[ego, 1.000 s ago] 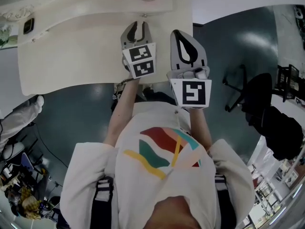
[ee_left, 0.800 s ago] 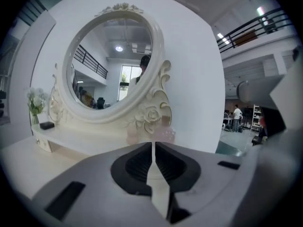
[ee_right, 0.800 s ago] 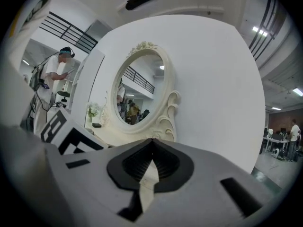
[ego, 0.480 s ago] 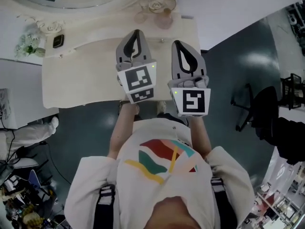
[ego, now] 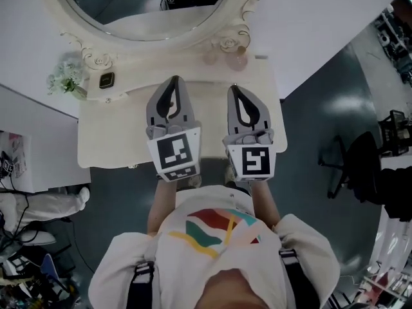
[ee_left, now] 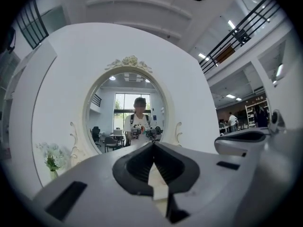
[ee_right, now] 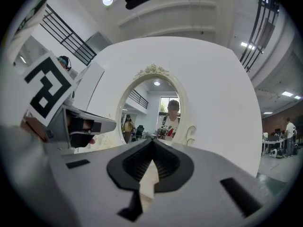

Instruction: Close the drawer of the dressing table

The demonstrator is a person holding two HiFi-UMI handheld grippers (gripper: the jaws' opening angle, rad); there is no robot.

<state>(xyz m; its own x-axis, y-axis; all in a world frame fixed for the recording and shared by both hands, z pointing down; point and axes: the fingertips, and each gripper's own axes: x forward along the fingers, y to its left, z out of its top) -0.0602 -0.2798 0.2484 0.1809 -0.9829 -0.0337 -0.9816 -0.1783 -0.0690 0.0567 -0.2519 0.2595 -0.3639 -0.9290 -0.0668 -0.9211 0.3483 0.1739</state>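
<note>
Cream dressing table [ego: 116, 153] stands against a white wall [ego: 309, 18], with dark floor [ego: 309, 127] open along its front and right edges. Over its tabletop [ego: 122, 134], the left claw [ego: 172, 81] and right claw [ego: 232, 89] are pressed together, empty. A vase of white flowers [ego: 67, 81] occupies its back-left corner. The drawer lies hidden beneath its front edge.

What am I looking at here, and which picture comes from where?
No robot: a person holds a hand-held gripper in each hand. The top-down picture comes from a camera on the person's head; it shows the left gripper and right gripper over a cream dressing table. The other two pictures come from cameras riding on each gripper, looking along its fingers toward the oval mirror, which reflects the person. On the table stand white flowers, a small dark square object and pinkish glassware. Both grippers' fingers are closed together and hold nothing. No open drawer shows.
</note>
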